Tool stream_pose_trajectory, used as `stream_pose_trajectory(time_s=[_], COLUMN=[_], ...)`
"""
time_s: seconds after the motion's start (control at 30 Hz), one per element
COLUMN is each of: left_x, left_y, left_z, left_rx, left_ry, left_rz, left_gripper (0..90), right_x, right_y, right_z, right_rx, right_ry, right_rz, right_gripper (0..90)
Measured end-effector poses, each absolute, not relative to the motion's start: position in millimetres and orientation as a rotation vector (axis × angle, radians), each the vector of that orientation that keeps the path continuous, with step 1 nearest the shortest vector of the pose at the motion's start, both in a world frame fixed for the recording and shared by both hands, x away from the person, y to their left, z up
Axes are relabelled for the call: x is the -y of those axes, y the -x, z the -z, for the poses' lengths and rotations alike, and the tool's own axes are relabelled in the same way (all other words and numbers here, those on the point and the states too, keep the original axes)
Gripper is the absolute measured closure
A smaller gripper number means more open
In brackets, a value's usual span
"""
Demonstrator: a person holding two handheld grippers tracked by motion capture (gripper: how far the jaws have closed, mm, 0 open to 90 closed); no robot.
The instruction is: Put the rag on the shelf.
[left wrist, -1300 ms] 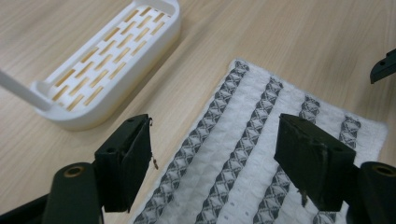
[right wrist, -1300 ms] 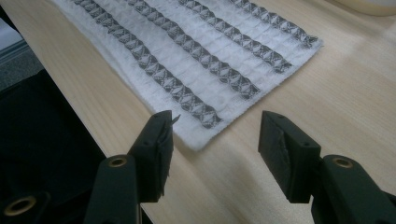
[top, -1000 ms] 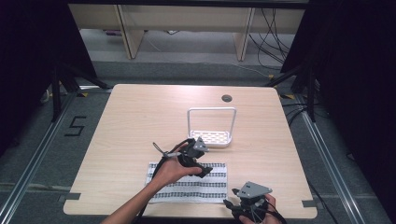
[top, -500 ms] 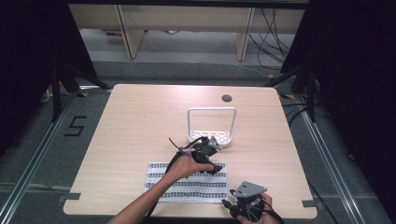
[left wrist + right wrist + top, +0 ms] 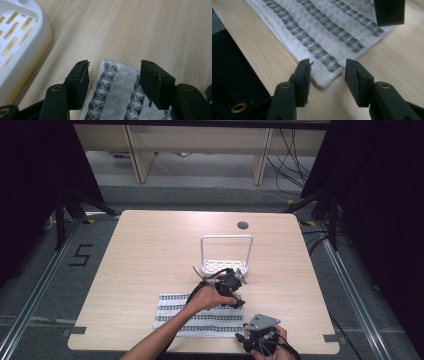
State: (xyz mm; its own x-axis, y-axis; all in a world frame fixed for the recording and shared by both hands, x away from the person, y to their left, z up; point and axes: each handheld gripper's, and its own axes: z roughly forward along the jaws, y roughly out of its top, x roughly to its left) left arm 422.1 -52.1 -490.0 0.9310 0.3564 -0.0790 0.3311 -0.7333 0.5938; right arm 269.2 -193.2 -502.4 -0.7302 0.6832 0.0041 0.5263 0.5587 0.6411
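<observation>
We can read one mark: a black numeral "5" (image 5: 81,255) on the grey floor (image 5: 40,285), just off the worktop (image 5: 150,245) at about nine o'clock from its middle. We find no other legible text, label or brand on anything else.

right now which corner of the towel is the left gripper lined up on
The far right corner of the striped towel, the one nearest the white rack. The left gripper straddles it, jaws just closing; the right gripper frames the near right corner.
</observation>
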Motion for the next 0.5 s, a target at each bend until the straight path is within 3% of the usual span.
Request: stream_pose_trajectory(time_s=[0.5], left_x=[56], left_y=[-432], left_z=[492], left_rx=[-0.403], left_ry=[-2.534], left_rz=[-0.054], left_gripper=[51.4], right_x=[196], right_y=[-274], right_z=[506], right_rx=[-2.556], right_ry=[-0.992], right_rz=[-0.979], right_gripper=[74.6])
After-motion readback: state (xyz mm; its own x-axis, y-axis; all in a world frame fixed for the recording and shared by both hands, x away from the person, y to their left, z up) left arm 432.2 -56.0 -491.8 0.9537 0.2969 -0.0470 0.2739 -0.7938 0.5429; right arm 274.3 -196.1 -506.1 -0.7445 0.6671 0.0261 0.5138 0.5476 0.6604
